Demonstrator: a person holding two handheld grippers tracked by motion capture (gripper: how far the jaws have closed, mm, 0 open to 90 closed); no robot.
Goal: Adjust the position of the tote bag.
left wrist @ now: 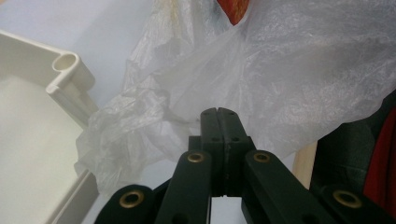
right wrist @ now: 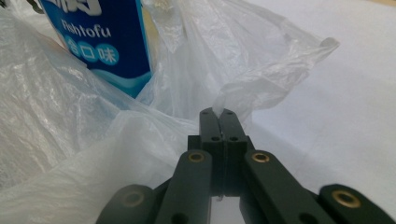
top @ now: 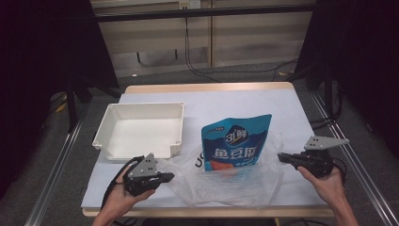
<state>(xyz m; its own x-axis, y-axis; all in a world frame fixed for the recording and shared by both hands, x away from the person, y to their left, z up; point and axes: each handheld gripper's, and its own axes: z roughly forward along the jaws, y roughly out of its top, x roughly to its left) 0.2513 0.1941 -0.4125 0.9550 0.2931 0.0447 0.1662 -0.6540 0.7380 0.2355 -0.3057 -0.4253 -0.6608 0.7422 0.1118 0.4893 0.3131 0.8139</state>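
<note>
One blue snack pouch (top: 236,141) standing upright near the middle of the table (top: 282,103), long axis vertical, printed front facing the person, top edge tilted slightly up to the right. Set on and partly wrapped by one clear plastic bag (top: 244,183), crumpled and spread flat toward the near edge. One empty white tray (top: 141,129) just left of the bag, open side up.

Two hands, two grippers. Left gripper (top: 167,178) held low at the bag's left edge, pointing right. Right gripper (top: 282,157) held low at the bag's right edge, pointing left. Both aimed inward at the pouch.

Jaws of both pressed fully together. Tips right against the bag's film (left wrist: 196,93) (right wrist: 261,88); unclear whether any film is pinched.
</note>
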